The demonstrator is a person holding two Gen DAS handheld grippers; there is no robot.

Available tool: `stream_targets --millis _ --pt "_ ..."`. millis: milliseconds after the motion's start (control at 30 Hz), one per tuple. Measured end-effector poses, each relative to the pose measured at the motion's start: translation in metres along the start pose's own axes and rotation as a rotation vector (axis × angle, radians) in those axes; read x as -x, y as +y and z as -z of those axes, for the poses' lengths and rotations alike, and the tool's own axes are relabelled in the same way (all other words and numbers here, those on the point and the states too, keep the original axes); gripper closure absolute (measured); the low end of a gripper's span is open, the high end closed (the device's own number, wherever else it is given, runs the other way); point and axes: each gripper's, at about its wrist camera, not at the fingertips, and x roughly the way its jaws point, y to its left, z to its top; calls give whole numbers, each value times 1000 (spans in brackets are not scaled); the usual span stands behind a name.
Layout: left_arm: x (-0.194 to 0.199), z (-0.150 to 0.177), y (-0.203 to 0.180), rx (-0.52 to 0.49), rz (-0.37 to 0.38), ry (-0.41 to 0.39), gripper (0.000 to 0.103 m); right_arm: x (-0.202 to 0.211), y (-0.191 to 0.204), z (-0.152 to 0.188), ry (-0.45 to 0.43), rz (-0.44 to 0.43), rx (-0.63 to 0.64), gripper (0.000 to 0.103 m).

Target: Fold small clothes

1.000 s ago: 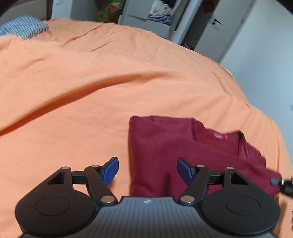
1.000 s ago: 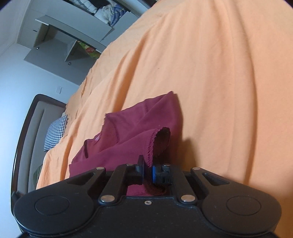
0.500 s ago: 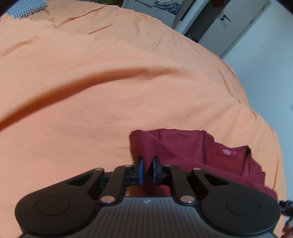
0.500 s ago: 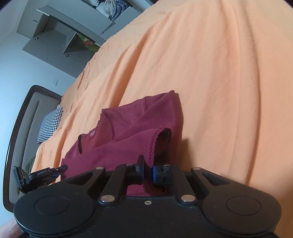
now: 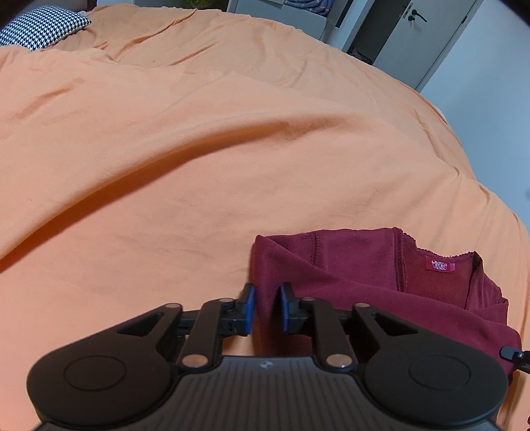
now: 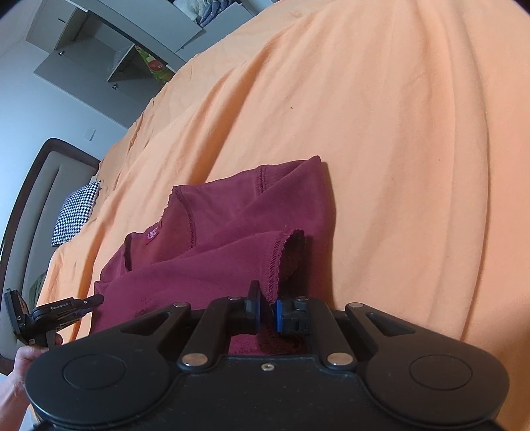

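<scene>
A small maroon shirt lies partly folded on the orange bedspread, its red neck label facing up. My left gripper is shut on the shirt's left folded edge, with cloth pinched between the blue pads. In the right wrist view the same shirt spreads ahead, and my right gripper is shut on its scalloped hem, which stands up in a loop. The left gripper shows at the far left there, held by a hand.
The orange bedspread fills most of both views, with soft creases. A houndstooth pillow lies at the head of the bed by a dark headboard. Grey wardrobe shelves and a door stand beyond the bed.
My left gripper went from open beside the shirt to shut on its left edge. The right gripper stayed shut on the hem. The shirt now lies flatter with the neck label showing.
</scene>
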Motion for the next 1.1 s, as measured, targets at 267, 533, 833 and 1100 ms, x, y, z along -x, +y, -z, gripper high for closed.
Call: stream_targets --millis 267,533,833,1100 --pt "32 24 18 54 98 4 60 1 -2 1 -3 -10 -10 95" --pt "30 57 21 76 214 102 59 3 -2 2 2 -14 -14 95" --pt "18 66 38 181 273 143 54 -4 -4 4 21 -6 -19 95" --pt "47 62 53 341 314 147 85 14 -11 -9 -5 -156 -134 95"
